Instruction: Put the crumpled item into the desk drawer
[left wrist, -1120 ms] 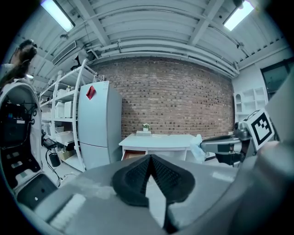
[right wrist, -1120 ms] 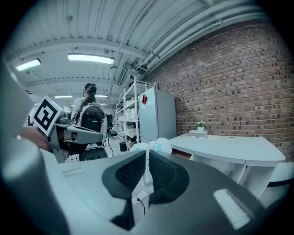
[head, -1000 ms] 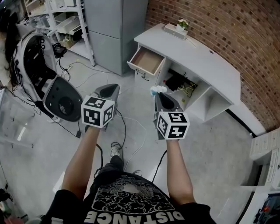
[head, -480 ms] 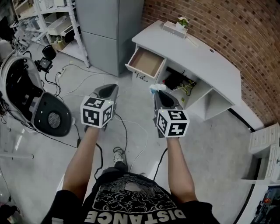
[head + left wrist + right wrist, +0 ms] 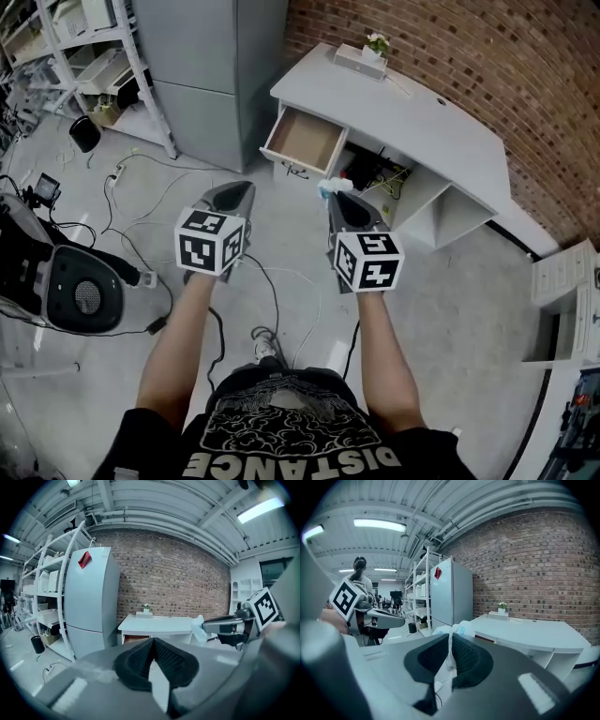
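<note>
My right gripper (image 5: 337, 195) is shut on a crumpled white and pale-blue item (image 5: 335, 187), which sticks out past the jaw tips (image 5: 451, 631). The same crumpled item (image 5: 199, 629) shows at the right in the left gripper view. My left gripper (image 5: 236, 191) is shut with nothing between its jaws, level with the right one. Ahead stands a white desk (image 5: 427, 122) against a brick wall, its left drawer (image 5: 304, 141) pulled open with a bare brown bottom. The crumpled item hangs just short of the drawer's front, over the floor.
A grey cabinet (image 5: 208, 70) stands left of the desk. Metal shelving (image 5: 89, 56) fills the far left. Cables (image 5: 141, 178) trail over the floor, and a black-and-white machine (image 5: 66, 286) sits at the left. A small plant (image 5: 375, 43) stands on the desk. White drawers (image 5: 562, 281) stand at the right.
The view has shifted forward and rightward: the desk and open drawer sit closer to both grippers. The black-and-white machine has slid down the left side. Both grippers keep their pose.
</note>
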Available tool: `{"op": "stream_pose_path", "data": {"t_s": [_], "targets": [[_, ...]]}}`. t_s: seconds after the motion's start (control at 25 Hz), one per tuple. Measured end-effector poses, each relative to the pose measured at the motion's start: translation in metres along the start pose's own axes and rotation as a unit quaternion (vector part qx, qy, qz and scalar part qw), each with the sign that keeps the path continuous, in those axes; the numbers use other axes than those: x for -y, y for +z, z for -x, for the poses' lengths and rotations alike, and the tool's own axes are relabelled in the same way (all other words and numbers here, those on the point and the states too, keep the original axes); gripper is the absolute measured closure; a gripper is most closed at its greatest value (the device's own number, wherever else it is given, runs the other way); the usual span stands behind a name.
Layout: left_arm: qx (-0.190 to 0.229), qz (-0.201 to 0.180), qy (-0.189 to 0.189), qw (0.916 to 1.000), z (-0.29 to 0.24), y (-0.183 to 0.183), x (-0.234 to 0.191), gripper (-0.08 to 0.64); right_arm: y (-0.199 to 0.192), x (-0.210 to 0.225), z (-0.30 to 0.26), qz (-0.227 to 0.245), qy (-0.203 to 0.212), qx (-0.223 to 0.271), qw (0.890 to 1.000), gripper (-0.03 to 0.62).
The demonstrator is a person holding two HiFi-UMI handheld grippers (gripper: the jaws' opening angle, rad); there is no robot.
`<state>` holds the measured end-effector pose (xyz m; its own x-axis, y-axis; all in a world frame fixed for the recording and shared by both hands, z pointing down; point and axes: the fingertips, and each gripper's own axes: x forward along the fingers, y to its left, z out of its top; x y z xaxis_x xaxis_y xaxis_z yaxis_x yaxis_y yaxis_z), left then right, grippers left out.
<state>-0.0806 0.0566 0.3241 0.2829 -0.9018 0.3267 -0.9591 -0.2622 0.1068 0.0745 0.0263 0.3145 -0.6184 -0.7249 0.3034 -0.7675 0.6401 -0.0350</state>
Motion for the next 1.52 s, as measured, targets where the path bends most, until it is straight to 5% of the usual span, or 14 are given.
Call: {"op": "stream_pose_path", "data": {"t_s": [0.64, 1.52], "targets": [[-0.002, -0.004, -0.038, 0.9993, -0.021, 0.000, -0.009, 0.561, 0.001, -0.001, -0.017, -0.003, -0.025, -0.003, 1.000, 0.569], [-0.005, -0.013, -0.026, 0.9996, -0.082, 0.011, -0.035, 0.561, 0.007, 0.026, -0.090, -0.005, 0.005, 0.002, 1.000, 0.568]]}}
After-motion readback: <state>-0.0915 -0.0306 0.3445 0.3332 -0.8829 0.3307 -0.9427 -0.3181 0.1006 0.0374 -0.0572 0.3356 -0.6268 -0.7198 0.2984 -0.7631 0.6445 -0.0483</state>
